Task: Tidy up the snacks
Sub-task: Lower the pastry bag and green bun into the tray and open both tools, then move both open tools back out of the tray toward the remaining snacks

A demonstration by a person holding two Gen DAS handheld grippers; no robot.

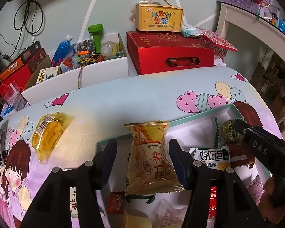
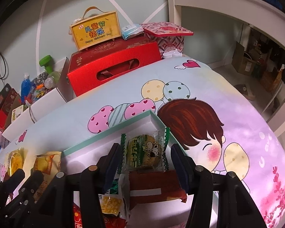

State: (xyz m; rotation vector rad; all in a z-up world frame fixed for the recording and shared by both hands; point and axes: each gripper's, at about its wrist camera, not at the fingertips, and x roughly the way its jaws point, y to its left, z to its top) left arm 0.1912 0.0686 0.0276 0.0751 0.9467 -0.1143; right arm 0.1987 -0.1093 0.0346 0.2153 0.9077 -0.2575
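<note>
Straddling the yellow oat-bar packet, the wide-open left hand-held gripper should close centrally; the right hand-held gripper gapes around the green-edged biscuit packet.

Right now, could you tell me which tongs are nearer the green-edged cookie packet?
Right. The right tongs straddle the green-edged cookie packet; the left tongs sit further left, around the yellow oat bar.

Your left gripper has its jaws spread wide, fingers pointing forward and slightly down. Your right gripper sits just beside it to the right, jaws likewise parted, with your hand wrapped around its handle.
</note>
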